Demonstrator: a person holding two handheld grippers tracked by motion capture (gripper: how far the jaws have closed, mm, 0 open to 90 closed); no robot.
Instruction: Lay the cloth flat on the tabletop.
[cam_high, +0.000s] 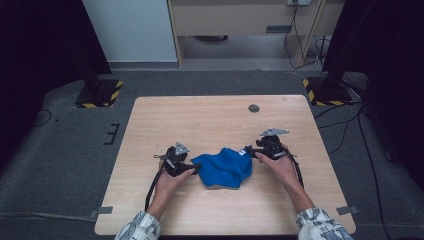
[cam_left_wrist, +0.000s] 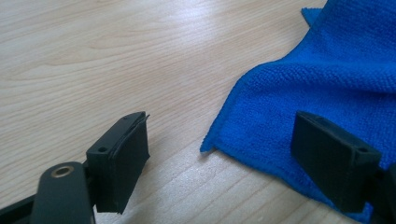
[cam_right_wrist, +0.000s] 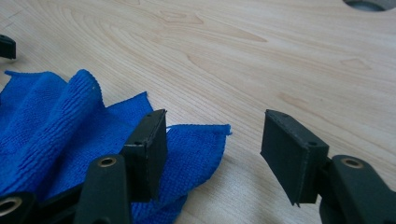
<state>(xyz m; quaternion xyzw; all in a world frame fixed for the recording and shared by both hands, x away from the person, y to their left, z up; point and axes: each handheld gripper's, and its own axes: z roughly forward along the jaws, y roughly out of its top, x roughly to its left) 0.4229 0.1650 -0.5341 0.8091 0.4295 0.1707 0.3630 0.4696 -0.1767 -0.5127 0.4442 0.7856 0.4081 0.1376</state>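
Note:
A crumpled blue cloth (cam_high: 223, 167) lies on the wooden table (cam_high: 210, 120), near its front middle. My left gripper (cam_high: 192, 170) sits at the cloth's left edge. In the left gripper view it (cam_left_wrist: 224, 158) is open, with a corner of the cloth (cam_left_wrist: 327, 79) lying flat between the jaws and the right one over the fabric. My right gripper (cam_high: 248, 150) is at the cloth's upper right corner. In the right gripper view it (cam_right_wrist: 215, 149) is also open. Its left jaw stands over the cloth (cam_right_wrist: 56, 121), a loose corner reaches into the gap, and neither pad presses on it.
A round cable hole (cam_high: 254, 108) is set in the table's far side. Two stands with yellow-and-black striped bases (cam_high: 98, 93) (cam_high: 325, 90) are on the floor beyond the far corners. Bare wood surrounds the cloth on all sides.

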